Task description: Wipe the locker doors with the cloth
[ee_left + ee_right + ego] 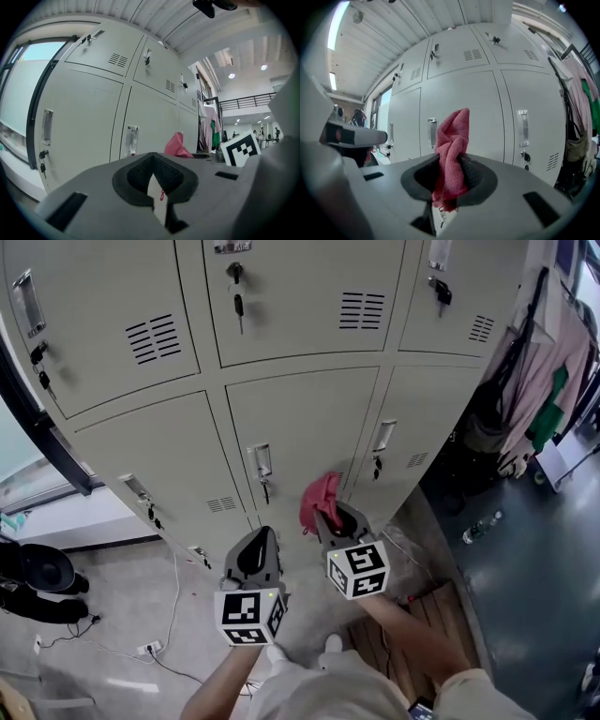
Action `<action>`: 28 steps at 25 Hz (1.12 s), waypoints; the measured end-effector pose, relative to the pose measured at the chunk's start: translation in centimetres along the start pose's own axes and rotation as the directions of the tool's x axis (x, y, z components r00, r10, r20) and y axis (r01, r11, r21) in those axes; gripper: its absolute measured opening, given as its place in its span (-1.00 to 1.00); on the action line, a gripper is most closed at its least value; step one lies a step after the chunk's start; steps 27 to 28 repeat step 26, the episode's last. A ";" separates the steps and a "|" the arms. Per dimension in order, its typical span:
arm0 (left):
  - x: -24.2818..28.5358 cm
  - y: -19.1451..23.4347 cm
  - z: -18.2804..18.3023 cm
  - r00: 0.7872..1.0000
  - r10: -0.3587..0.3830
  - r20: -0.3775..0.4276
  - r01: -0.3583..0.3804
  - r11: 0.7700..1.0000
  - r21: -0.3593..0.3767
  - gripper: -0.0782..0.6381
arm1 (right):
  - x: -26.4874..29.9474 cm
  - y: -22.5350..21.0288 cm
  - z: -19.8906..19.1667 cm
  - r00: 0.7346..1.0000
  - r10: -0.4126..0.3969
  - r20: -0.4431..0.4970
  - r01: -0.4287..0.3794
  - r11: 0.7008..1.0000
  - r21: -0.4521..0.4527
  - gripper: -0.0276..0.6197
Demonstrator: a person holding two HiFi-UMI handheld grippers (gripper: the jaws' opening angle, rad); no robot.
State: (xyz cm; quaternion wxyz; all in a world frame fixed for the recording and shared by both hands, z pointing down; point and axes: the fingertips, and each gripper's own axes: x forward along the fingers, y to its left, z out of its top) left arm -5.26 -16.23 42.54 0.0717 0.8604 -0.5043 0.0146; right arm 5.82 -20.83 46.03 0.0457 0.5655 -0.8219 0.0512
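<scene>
The right gripper [334, 517], low at frame centre, has its jaws clenched on the red cloth [319, 495]. The cloth's bunched length juts past the jaw tips toward the locker door [305, 418] directly above; contact cannot be told. The left gripper [262, 538], lower left of it, has its jaws closed on nothing.

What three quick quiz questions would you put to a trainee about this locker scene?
1. True or false: the left gripper holds the cloth.
2. What colour is the cloth? A green, B red, C white.
3. Fill in: to the right of the locker doors hang ____.
Key: 1 false: the right gripper is shut on it, and the left gripper is shut and empty. 2 B. 3 clothes.
</scene>
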 end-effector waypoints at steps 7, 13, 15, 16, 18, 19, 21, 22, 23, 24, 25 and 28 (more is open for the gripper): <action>-0.4 -1.7 0.8 1.000 -0.021 0.016 0.020 0.999 0.029 -0.77 | -4.4 1.9 4.6 0.991 0.094 0.095 -0.095 0.995 0.005 -0.66; -0.6 -2.6 1.4 0.999 -0.036 0.024 0.035 0.999 0.031 -0.77 | -6.9 2.4 6.7 0.980 0.157 0.124 -0.155 0.988 -0.027 -0.66; -0.5 -2.8 1.6 0.999 -0.039 0.027 0.038 0.999 0.032 -0.77 | -7.2 2.3 7.0 0.978 0.167 0.125 -0.163 0.986 -0.038 -0.66; -0.5 -2.9 1.7 0.999 -0.041 0.029 0.040 0.999 0.033 -0.77 | -7.2 2.2 7.1 0.977 0.170 0.126 -0.167 0.985 -0.041 -0.66; -0.5 -3.2 1.9 0.998 -0.046 0.032 0.045 0.998 0.036 -0.77 | -7.3 2.0 7.1 0.976 0.178 0.126 -0.174 0.984 -0.042 -0.66; -0.5 -3.3 1.9 0.998 -0.048 0.032 0.047 0.998 0.037 -0.77 | -7.4 1.9 7.1 0.975 0.183 0.123 -0.179 0.983 -0.043 -0.66; -0.5 -3.4 1.9 0.998 -0.049 0.030 0.048 0.998 0.037 -0.77 | -7.4 1.7 7.0 0.974 0.191 0.118 -0.187 0.981 -0.045 -0.66; -0.5 -3.4 1.9 0.998 -0.047 0.028 0.046 0.998 0.037 -0.77 | -7.4 1.7 7.0 0.974 0.194 0.117 -0.190 0.981 -0.045 -0.66; -0.5 -3.3 1.8 0.999 -0.046 0.026 0.045 0.998 0.037 -0.77 | -7.4 1.6 7.0 0.974 0.196 0.116 -0.192 0.980 -0.044 -0.66; -0.5 -3.3 1.8 0.999 -0.045 0.025 0.044 0.998 0.036 -0.77 | -7.4 1.6 6.9 0.973 0.199 0.116 -0.195 0.980 -0.043 -0.66; -0.4 -3.3 1.8 0.999 -0.045 0.024 0.044 0.998 0.035 -0.77 | -7.4 1.6 7.0 0.973 0.201 0.117 -0.198 0.979 -0.041 -0.66; -0.4 -3.3 1.8 0.999 -0.044 0.023 0.044 0.998 0.034 -0.77 | -7.4 1.6 7.0 0.972 0.204 0.118 -0.201 0.979 -0.038 -0.66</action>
